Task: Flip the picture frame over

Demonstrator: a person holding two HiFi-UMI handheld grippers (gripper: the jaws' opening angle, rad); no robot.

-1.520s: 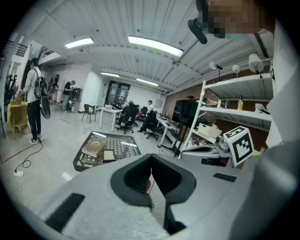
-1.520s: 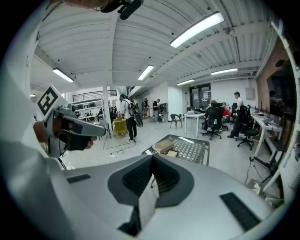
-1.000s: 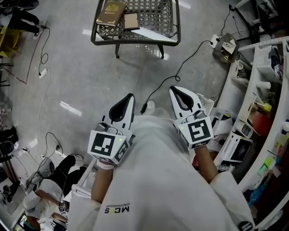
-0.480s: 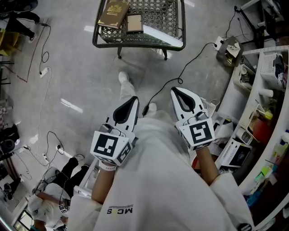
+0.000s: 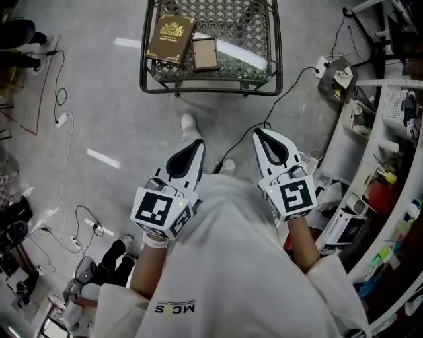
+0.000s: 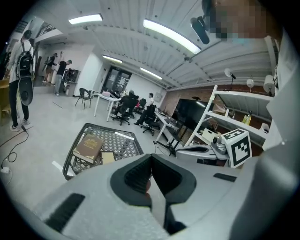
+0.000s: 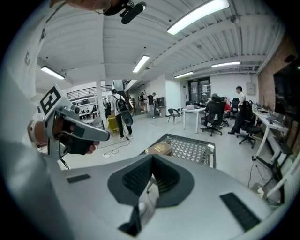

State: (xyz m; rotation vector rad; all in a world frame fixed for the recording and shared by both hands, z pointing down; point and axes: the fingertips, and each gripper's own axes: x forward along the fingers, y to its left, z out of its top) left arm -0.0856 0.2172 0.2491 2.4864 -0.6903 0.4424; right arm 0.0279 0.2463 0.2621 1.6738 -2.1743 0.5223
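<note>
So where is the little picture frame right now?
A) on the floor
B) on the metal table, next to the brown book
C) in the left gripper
B: the picture frame lies flat on the mesh table, right beside the brown book.

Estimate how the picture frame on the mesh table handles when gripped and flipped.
Picture frame looks small, thin and rigid: probably light, no flop. Lying flat on the mesh table, its edge may be hard to catch.
</note>
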